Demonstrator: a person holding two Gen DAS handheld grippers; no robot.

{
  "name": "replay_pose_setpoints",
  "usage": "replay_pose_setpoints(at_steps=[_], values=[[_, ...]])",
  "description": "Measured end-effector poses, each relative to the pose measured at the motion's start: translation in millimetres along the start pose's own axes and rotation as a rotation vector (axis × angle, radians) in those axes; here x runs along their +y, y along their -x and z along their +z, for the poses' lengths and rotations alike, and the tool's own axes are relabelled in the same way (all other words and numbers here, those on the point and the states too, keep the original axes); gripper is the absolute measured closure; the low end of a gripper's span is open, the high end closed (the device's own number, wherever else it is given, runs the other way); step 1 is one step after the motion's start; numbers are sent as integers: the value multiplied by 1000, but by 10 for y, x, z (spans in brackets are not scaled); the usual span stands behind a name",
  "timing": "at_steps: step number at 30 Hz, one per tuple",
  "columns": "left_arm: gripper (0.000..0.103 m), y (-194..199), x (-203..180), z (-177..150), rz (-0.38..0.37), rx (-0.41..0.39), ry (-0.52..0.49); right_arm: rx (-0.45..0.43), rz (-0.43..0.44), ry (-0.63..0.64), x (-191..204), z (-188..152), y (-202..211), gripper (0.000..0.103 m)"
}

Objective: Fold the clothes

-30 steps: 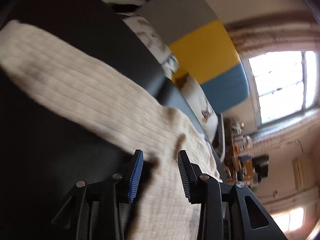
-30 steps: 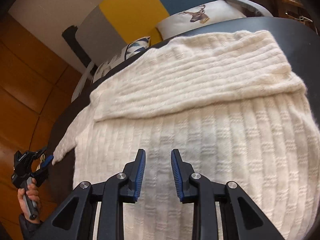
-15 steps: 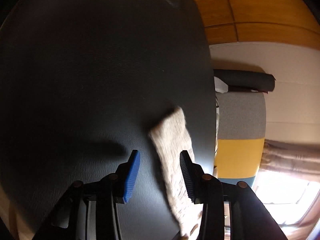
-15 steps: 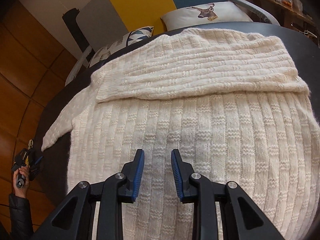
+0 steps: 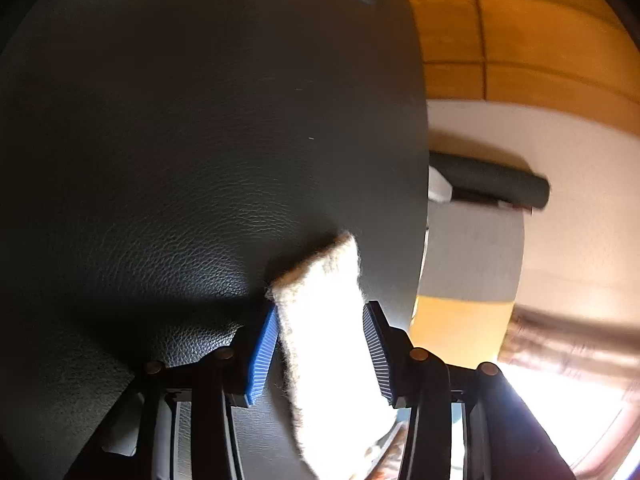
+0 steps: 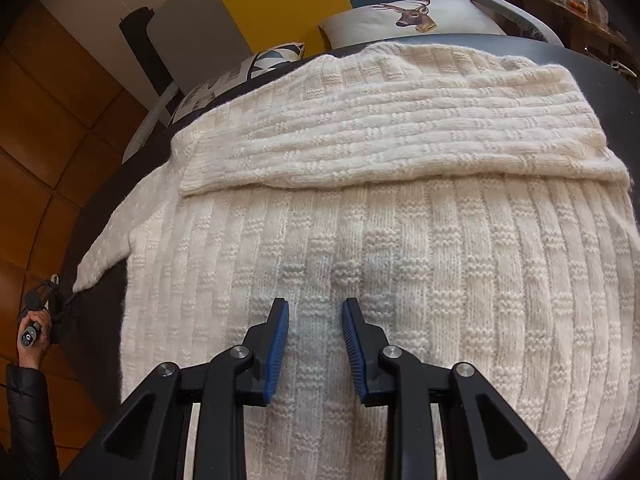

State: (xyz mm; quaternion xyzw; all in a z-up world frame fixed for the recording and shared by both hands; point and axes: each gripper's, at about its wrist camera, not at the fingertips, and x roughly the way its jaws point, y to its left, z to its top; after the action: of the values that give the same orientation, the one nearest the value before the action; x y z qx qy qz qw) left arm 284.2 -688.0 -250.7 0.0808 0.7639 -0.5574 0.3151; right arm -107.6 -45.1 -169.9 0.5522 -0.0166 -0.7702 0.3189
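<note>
A cream knitted sweater (image 6: 400,248) lies flat on the round black table (image 6: 600,64), with one sleeve folded across its upper part. Its other sleeve (image 6: 108,248) stretches out to the left. In the left wrist view that sleeve's cuff (image 5: 320,280) lies between the blue pads of my left gripper (image 5: 320,354), which is open and not pressing the knit. My left gripper (image 6: 50,304) also shows small at the far left in the right wrist view, right at the sleeve tip. My right gripper (image 6: 316,344) hovers open over the sweater's body, holding nothing.
A sofa back with grey, yellow and blue panels (image 6: 280,4) stands behind the table, with a deer cushion (image 6: 412,16) and a patterned cushion (image 6: 240,76). Wooden wall panels (image 6: 48,128) are on the left. A hand in a dark sleeve (image 6: 32,344) holds the left gripper. Bare black tabletop (image 5: 180,140) lies beyond the cuff.
My left gripper swung away from the sofa side to the sleeve tip and moved forward, so the cuff now lies between its fingers. My right gripper shifted a little over the sweater, still open.
</note>
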Motion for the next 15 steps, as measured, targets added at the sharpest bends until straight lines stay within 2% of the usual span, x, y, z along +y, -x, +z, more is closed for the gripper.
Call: replay_pose_setpoints(at_steps=[1,2,3,8,12,15], values=[[89,-6,12,1,16,-4,16,0,4,-2,-8,1,-1,76],[96,-26,26,2,44,-6,23,-1,7,-2,-14,1,1,76],[96,-40,35,-1,60,-11,28,-1,11,-1,-19,0,3,76],[98,-34,-24,-73,38,-53,6,-3,21,2,-42,-1,25,76],[98,-1,-256,-250,-27,-50,-57,-7,33,-13,-82,12,44,76],[98,-8,-557,-497,-89,-16,-130,-10,43,-27,-118,20,64,76]])
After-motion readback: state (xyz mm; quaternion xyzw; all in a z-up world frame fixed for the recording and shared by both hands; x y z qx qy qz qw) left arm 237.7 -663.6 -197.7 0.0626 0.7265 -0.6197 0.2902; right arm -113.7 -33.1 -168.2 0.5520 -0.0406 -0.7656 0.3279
